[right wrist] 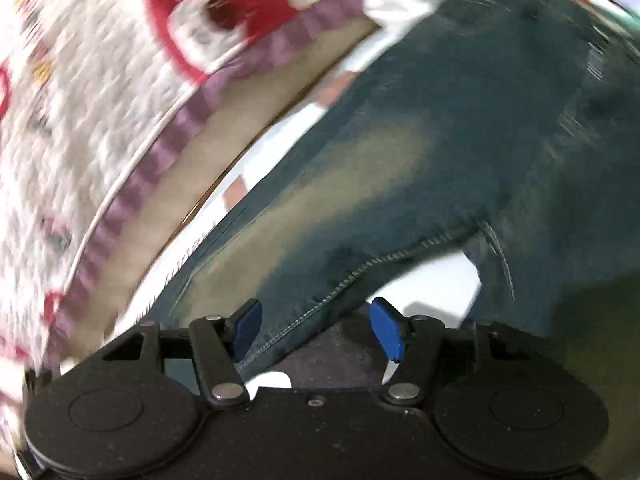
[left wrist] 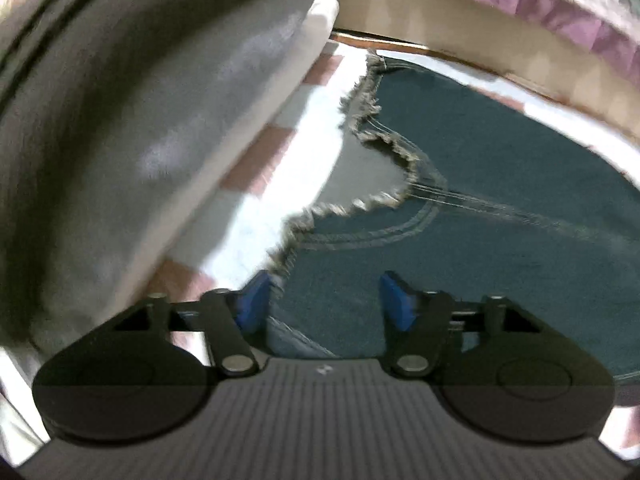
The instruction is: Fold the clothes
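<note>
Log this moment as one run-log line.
garment: jeans flat, frayed hem | left tongs: open over hem | right tongs: open over seam

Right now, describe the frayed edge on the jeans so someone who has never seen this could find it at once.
Start at the dark blue jeans spread on the pink and white checked cloth. Follow their left border, just ahead of the left gripper. The frayed edge is the ragged, pale, wavy fringe there; the double-stitched seams beside it are neat and smooth.
</note>
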